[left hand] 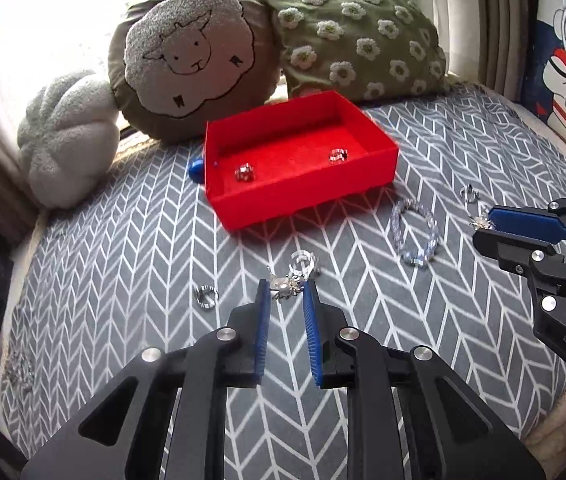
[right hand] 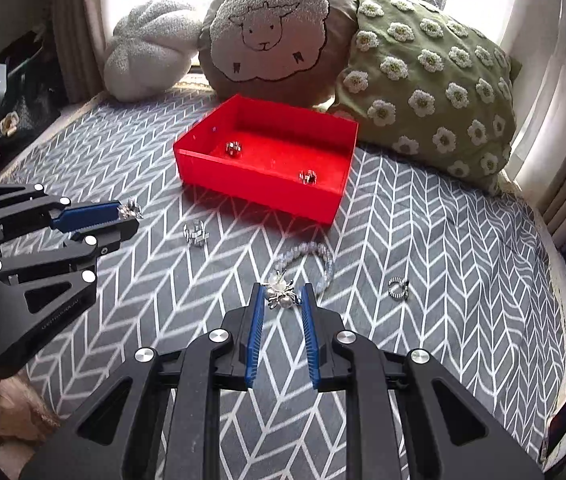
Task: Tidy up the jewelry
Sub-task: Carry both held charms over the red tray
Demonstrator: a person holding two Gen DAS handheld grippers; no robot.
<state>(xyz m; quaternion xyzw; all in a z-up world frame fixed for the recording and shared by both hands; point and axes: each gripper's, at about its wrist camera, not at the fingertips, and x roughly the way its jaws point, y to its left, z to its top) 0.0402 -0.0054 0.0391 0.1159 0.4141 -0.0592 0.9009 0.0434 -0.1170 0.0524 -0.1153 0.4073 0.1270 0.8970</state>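
A red tray [left hand: 379, 162] [right hand: 187, 152] sits on the grey chevron cushion and holds two silver rings [left hand: 245, 172] [left hand: 338, 155]. My left gripper [left hand: 287, 290] [right hand: 125, 216] is shut on a silver spider brooch [left hand: 286, 287] [right hand: 129, 210] at its fingertips. My right gripper [right hand: 283, 294] [left hand: 479, 228] is shut on another silver spider brooch [right hand: 281, 294] [left hand: 481, 222]. A beaded bracelet [left hand: 415, 236] [right hand: 311, 258] lies between the grippers. Loose rings lie on the cushion [left hand: 206, 295] [left hand: 303, 262] [left hand: 469, 192] [right hand: 398, 288] [right hand: 195, 234].
A sheep pillow [left hand: 187, 56] [right hand: 275, 32], a green flower pillow [left hand: 355, 28] [right hand: 431, 76] and a grey pumpkin pillow [left hand: 63, 140] [right hand: 147, 52] stand behind the tray at the window. A blue object [left hand: 196, 169] peeks out left of the tray.
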